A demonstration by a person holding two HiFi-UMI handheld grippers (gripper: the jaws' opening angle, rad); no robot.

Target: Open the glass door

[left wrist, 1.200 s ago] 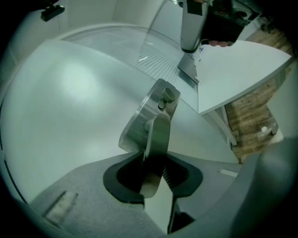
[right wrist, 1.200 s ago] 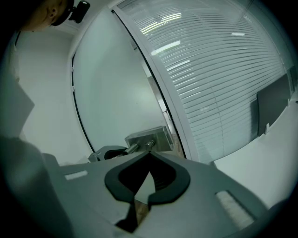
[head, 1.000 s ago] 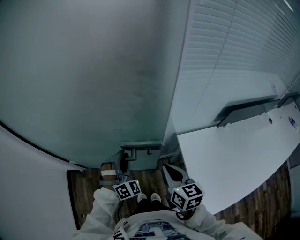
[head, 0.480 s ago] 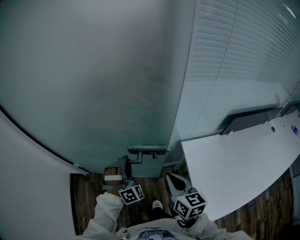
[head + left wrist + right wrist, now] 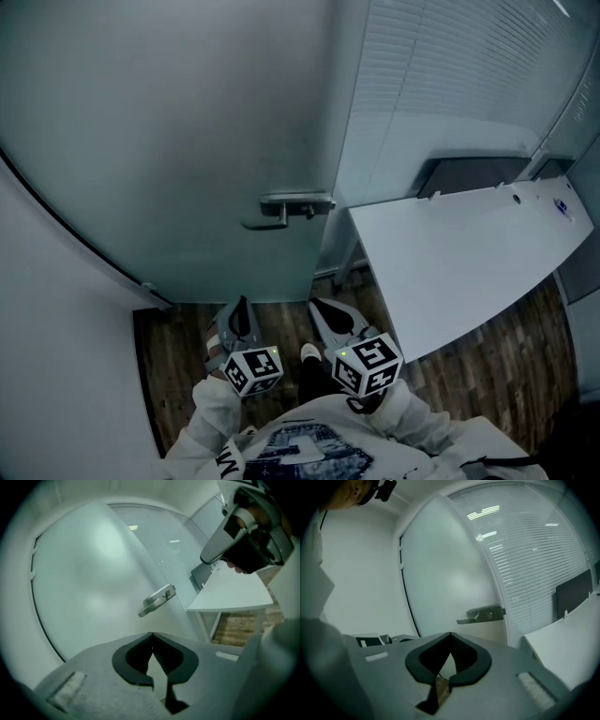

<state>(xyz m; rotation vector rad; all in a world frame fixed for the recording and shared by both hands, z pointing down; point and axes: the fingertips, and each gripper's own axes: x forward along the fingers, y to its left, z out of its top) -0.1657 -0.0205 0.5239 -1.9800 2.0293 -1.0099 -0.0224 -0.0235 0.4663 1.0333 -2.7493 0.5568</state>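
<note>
Before glass door [image 5: 187, 141]: left claw [image 5: 241, 306] just closed, empty; right claw [image 5: 318, 307] closed, empty.

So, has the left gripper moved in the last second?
Yes: the left gripper has drawn back from the door handle; its jaws have just closed, empty.

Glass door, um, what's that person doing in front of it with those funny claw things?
A person stands facing the frosted glass door with a gripper in each hand. The door looks shut, and nothing is touching its metal handle: both grippers are held short of it. The left gripper has just been closing its jaws with nothing between them, and the right gripper is shut and empty too. So the opening hasn't started.
</note>
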